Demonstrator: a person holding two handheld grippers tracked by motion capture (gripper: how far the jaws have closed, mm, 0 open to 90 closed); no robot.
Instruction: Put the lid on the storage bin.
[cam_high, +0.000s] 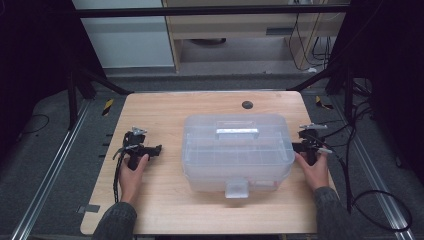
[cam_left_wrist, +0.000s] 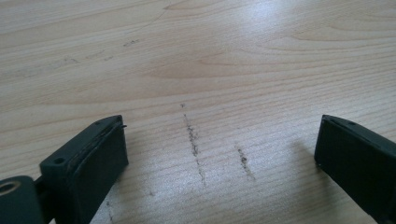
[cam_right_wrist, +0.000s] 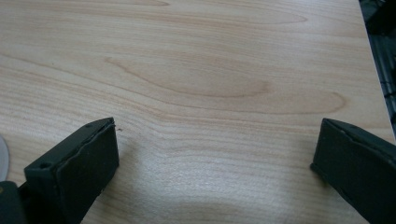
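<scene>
My wooden table (cam_high: 165, 107) carries one big thing, a clear plastic box (cam_high: 237, 150) sitting in the middle between my two hands, with its lid on, a pale handle (cam_high: 237, 132) on top and a latch (cam_high: 236, 189) facing me. A small dark round hole (cam_high: 247, 104) marks the far side of the table. There is bare wood to the left of the box and in front of it, while the right edge of the table runs close by the box. My left tongs (cam_high: 155, 149) rest well apart from the box, released with nothing between them. My right tongs (cam_high: 295, 146) sit just beside the box's right end, also released and empty.
</scene>
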